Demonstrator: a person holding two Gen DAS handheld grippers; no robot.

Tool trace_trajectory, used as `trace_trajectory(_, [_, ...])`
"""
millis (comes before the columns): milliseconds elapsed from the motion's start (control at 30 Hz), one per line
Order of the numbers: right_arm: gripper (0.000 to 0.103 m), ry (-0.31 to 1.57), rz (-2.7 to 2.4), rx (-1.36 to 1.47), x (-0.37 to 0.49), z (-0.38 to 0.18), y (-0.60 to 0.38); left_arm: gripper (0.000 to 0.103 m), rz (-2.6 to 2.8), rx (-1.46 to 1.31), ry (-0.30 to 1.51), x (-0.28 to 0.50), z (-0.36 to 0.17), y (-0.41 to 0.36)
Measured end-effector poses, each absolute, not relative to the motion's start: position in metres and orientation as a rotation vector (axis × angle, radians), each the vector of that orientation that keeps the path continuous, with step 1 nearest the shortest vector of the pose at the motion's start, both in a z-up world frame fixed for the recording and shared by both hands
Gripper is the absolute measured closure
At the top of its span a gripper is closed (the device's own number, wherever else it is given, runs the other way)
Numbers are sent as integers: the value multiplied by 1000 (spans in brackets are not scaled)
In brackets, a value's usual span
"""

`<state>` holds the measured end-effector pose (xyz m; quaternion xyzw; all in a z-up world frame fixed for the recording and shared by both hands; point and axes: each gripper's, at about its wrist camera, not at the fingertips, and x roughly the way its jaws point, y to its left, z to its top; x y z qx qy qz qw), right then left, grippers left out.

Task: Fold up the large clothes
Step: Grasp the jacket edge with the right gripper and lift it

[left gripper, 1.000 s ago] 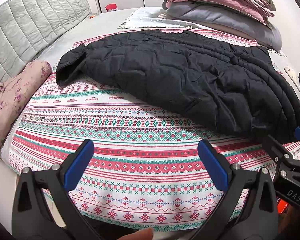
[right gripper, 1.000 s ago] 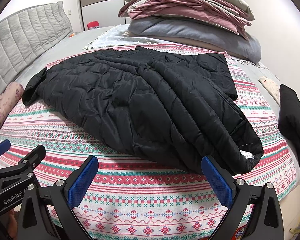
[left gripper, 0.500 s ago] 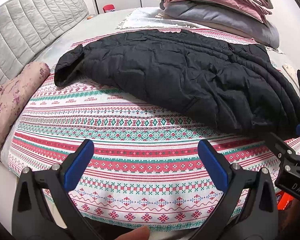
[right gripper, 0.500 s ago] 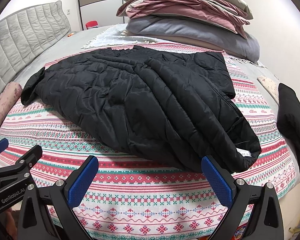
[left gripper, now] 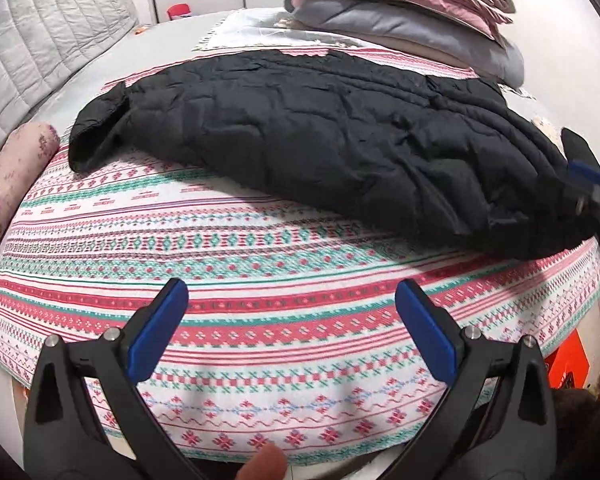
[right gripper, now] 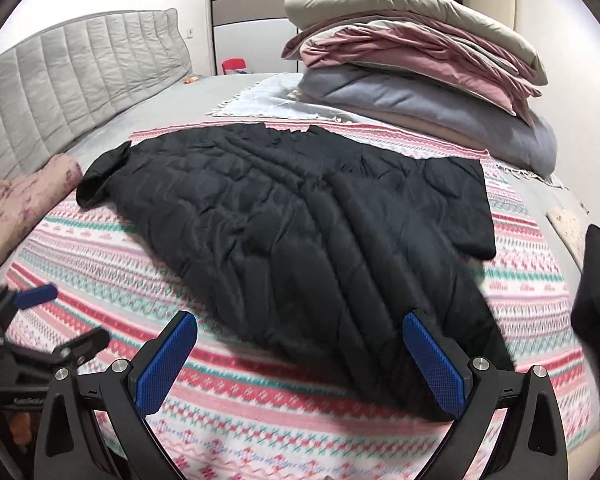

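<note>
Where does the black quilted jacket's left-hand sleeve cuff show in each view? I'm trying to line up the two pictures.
Left wrist view: the black quilted jacket's sleeve cuff lies upper left, beside the pink floral rolled cloth.
Right wrist view: sleeve cuff at middle left, beside the same roll.
Shared landmark: the stacked folded bedding, upper right.

Patterned red-green-white blanket (right gripper: 260, 396) over a grey bed (right gripper: 172, 108); stacked folded bedding (right gripper: 416, 68) at the far right; quilted grey headboard (right gripper: 72, 80); pink floral bundle (right gripper: 24, 204) left.
</note>
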<state>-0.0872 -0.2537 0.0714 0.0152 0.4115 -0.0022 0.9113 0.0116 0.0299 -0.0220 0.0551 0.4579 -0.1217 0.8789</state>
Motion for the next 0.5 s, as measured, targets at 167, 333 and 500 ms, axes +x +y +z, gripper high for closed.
trace_trajectory(167, [0, 865, 49, 148, -39, 88, -285, 0, -241, 44, 1036, 30, -37, 51])
trace_trajectory(333, [0, 901, 16, 193, 13, 86, -311, 0, -278, -65, 1078, 42, -41, 68])
trace_trajectory(500, [13, 1061, 24, 277, 59, 43, -322, 0, -272, -95, 1085, 47, -43, 75])
